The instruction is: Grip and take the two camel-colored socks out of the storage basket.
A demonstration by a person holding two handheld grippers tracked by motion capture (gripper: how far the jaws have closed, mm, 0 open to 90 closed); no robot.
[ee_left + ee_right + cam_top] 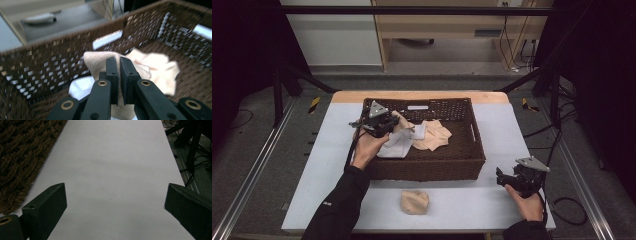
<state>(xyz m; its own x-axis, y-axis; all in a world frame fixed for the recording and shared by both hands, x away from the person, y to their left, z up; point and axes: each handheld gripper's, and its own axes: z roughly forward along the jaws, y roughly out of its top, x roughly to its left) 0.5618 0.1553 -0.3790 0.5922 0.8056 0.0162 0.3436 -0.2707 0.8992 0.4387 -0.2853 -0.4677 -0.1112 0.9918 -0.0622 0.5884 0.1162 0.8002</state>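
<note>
Over the brown wicker basket point(472, 145) on the desk point(327, 145), the left hand-held gripper point(379, 122) pinched a beige cloth point(97, 62), beside white cloth point(394, 147) and peach cloth point(434, 134). A folded beige cloth point(415, 202) lay before the basket. The right hand-held gripper point(512, 177) hovered wide apart. The basket's white label point(418, 107) was unreadable.

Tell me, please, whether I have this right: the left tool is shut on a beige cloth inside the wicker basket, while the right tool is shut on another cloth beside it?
Not quite. The left tool is indeed shut on a beige cloth inside the wicker basket, but the right tool holds nothing: the right gripper view shows its jaws wide apart over the bare white table beside the basket.
</note>
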